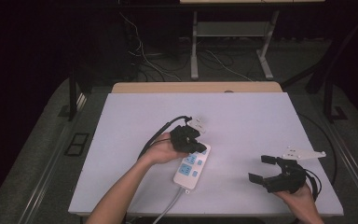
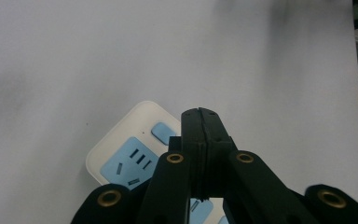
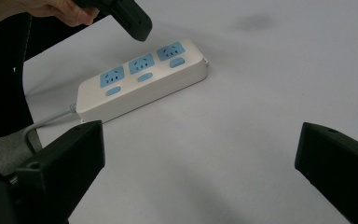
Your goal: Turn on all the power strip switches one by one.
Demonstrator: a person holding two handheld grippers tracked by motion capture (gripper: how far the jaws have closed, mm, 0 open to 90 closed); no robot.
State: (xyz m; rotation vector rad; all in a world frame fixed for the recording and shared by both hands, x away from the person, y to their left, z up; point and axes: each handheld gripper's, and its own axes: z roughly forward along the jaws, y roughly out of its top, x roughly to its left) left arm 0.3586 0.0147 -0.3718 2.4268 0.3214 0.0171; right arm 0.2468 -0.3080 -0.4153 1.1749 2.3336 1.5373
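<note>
A white power strip with three blue sockets lies on the white table, its grey cord running off the near edge. My left gripper hovers just over the strip's far end, jaws pressed together with nothing between them. In the left gripper view the shut jaws point down past the end socket of the strip. My right gripper rests open at the table's near right, well apart from the strip. The right gripper view looks between its wide jaws at the strip and the left gripper.
A wooden desk edge borders the table's far side. Beyond it stand metal frame legs and loose cables on the floor. A black cable trails from the left gripper.
</note>
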